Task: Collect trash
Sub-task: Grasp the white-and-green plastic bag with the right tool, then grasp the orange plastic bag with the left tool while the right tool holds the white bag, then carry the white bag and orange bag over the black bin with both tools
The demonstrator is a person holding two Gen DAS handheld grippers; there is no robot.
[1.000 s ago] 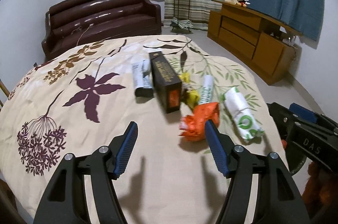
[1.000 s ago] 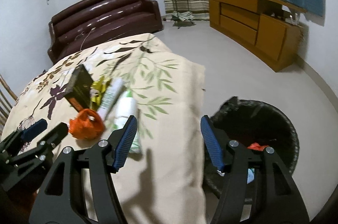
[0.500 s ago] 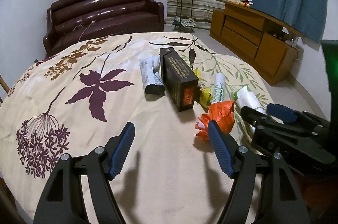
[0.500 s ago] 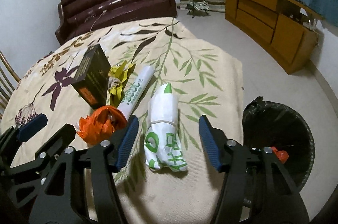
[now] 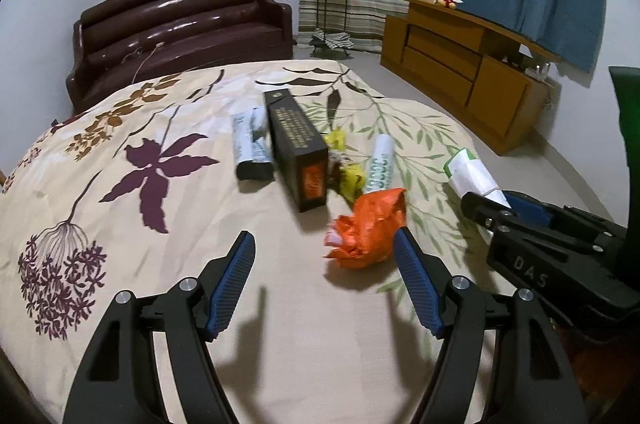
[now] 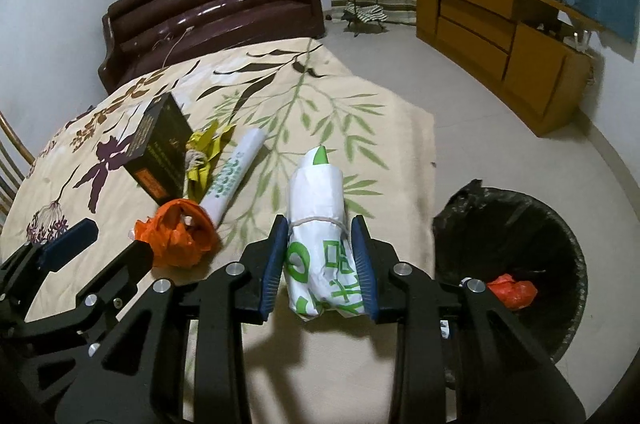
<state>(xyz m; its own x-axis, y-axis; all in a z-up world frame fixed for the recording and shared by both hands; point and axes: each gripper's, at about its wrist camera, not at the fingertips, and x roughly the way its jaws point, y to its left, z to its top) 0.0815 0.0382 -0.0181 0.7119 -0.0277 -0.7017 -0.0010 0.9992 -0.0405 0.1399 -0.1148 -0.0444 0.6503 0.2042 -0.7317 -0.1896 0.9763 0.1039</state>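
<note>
Trash is the business here, and the piece in hand is the white bundle with green print [image 6: 320, 244], rolled up and tied round its waist with a thin string, lying near the right edge of the flowered bedspread [image 6: 280, 95]. The right gripper [image 6: 320, 256] straddles it just below that string; its jaws have just been closing, and the blue pads now sit against both flanks of the roll, so I judge the grip made or all but made. Taking it across its narrow width, near the tie, makes sense: the wrap is tightest there and least likely to slump. The bundle rests on the cloth, not yet lifted.

Just to its right, on the floor, stands the black-lined bin [image 6: 516, 264] with an orange scrap already inside, placed close so each piece needs only a short carry over the edge of the bed.

Left of the bundle lies the crumpled orange bag [image 5: 368, 228], and the left gripper [image 5: 324, 276] hangs spread wide and empty on the near side of it, its right pad beside the crumple, probably lined up for the next pick. Farther off lie a white tube with green lettering [image 5: 380, 159], a yellow wrapper [image 5: 348, 175], a dark box [image 5: 300, 147] and a grey packet [image 5: 250, 143], all bunched mid-bed.
</note>
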